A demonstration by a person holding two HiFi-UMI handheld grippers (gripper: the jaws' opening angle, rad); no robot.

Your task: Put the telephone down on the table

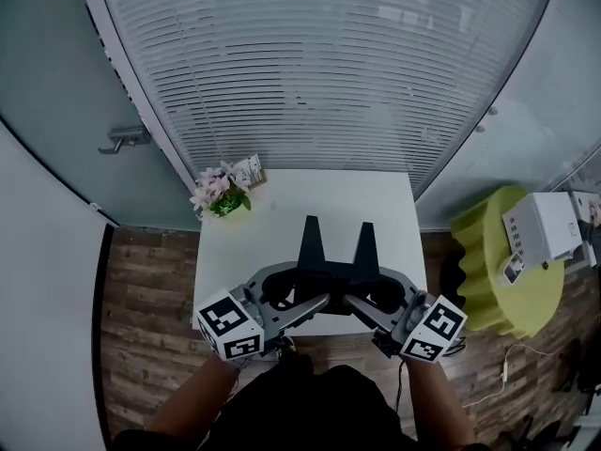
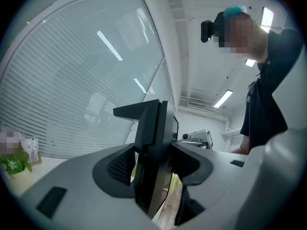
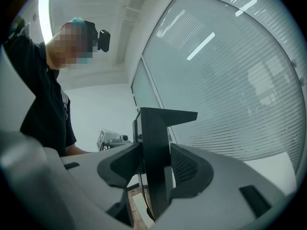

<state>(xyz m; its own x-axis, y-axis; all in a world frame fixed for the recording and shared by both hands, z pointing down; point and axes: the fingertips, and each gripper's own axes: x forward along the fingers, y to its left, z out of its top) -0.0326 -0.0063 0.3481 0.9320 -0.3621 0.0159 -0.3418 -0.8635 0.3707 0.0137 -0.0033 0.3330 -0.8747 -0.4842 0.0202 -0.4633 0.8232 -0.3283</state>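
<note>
The telephone [image 1: 336,269] is a black desk set seen edge-on, its two stand legs pointing away from me over the white table [image 1: 376,205]. It hangs above the table's near edge. My left gripper [image 1: 302,294] is shut on its left end, and my right gripper [image 1: 372,296] is shut on its right end. In the left gripper view the black body of the telephone [image 2: 151,138] stands upright between the pads of the left gripper [image 2: 153,166]. The right gripper view shows the same for the telephone [image 3: 156,147] and the right gripper [image 3: 154,169]. Its underside is hidden.
A small pot of pink flowers [image 1: 221,194] and a little printed card [image 1: 250,169] stand at the table's far left corner. To the right is a green round stool [image 1: 498,280] carrying a white box [image 1: 543,225]. Behind the table rises a glass wall with blinds [image 1: 319,73].
</note>
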